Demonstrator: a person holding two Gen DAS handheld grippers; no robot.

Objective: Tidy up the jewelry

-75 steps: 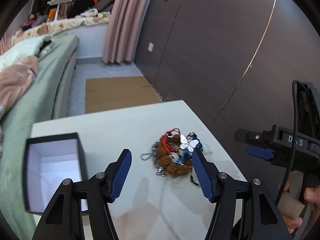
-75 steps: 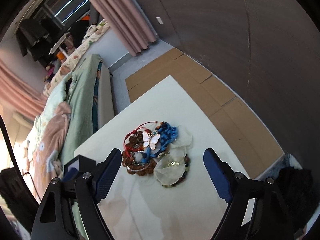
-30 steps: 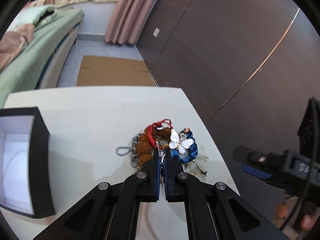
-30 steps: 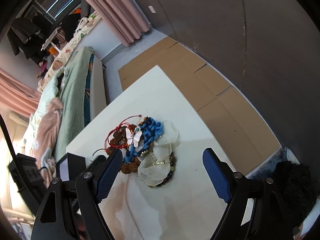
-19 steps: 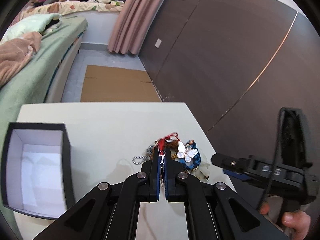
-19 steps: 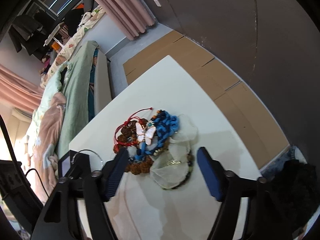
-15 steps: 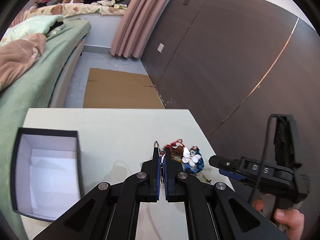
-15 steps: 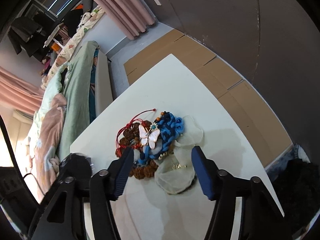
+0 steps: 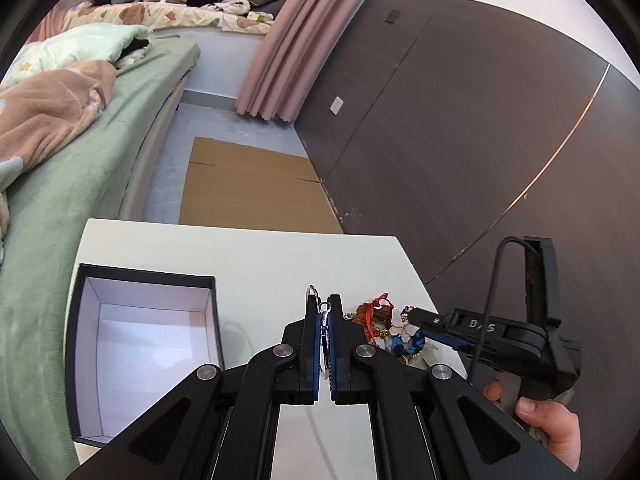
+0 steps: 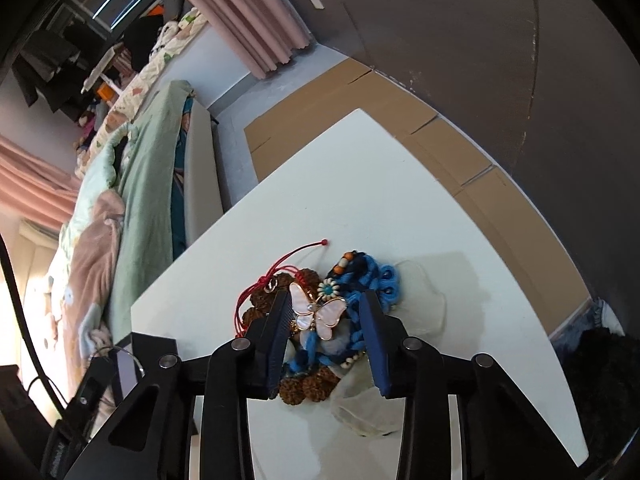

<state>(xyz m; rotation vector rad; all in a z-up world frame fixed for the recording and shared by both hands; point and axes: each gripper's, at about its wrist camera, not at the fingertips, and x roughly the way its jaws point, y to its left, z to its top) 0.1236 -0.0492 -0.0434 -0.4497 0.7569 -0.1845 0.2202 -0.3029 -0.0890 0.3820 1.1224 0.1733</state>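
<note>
- My left hand-held gripper (image 9: 324, 312) is pinched almost fully together on a thin silver chain (image 9: 325, 322). A small metal ring of it sticks up just past the blue fingertips, and a strand hangs down between the pads.
- That left hand-held gripper is raised above the white desk (image 9: 256, 256), between the box and the jewelry pile.
- The open black box (image 9: 80, 344) with a white lining sits on the desk to the left of my left hand-held gripper, near the desk's left edge. I see nothing lying inside it.
- The jewelry pile (image 10: 320, 320) lies on the desk's right side, a tangled heap of pieces touching and overlapping.
- On top of the pile is a butterfly pendant (image 10: 318, 314) with pearly pink-white wings and gold edging.
- Beside the butterfly is a blue knotted cord piece (image 10: 380, 280) with a small turquoise flower bead. A red string (image 10: 288, 262) trails off to the upper left, and brown bumpy beads (image 10: 300, 390) show at the near and far edges of the pile.
- A sheer pale pouch (image 10: 424, 300) lies under the right side of the pile.
- My right hand-held gripper (image 10: 326, 316) is partly open at a middling width, its blue fingers standing on either side of the butterfly pendant. I cannot tell whether the pads touch it.
- From the left wrist camera, my right hand (image 9: 548, 424) grips the handle of the right hand-held gripper, which reaches over the pile.
- Beyond the desk are a bed with a green cover (image 9: 80, 168), flattened cardboard on the floor (image 9: 248, 188), a pink curtain (image 9: 288, 48) and a dark wall panel (image 9: 460, 120).
</note>
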